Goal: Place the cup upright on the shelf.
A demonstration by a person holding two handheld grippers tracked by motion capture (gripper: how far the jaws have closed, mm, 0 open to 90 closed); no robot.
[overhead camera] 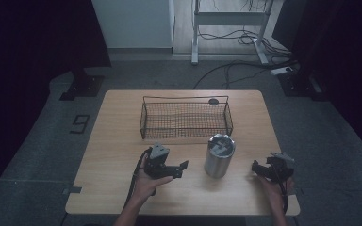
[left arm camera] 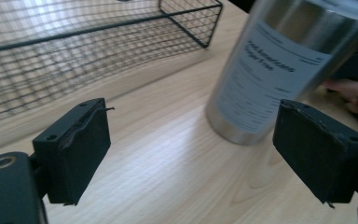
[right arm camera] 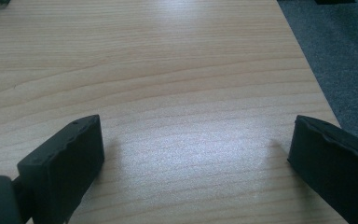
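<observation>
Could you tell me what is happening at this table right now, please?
A person holds a hand-held gripper in each hand. The left hand-held gripper is open and points at the steel tumbler, which stands upright in front of the wire basket. The right hand-held gripper is open over bare table. Neither touches the tumbler.

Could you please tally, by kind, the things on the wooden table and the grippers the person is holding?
Black wire mesh basket: 1
Shiny steel tumbler with a lid: 1
Small dark round object by the basket's far rim: 1
Handheld black gripper: 2, the left gripper and the right gripper, both open
Total: 5
</observation>
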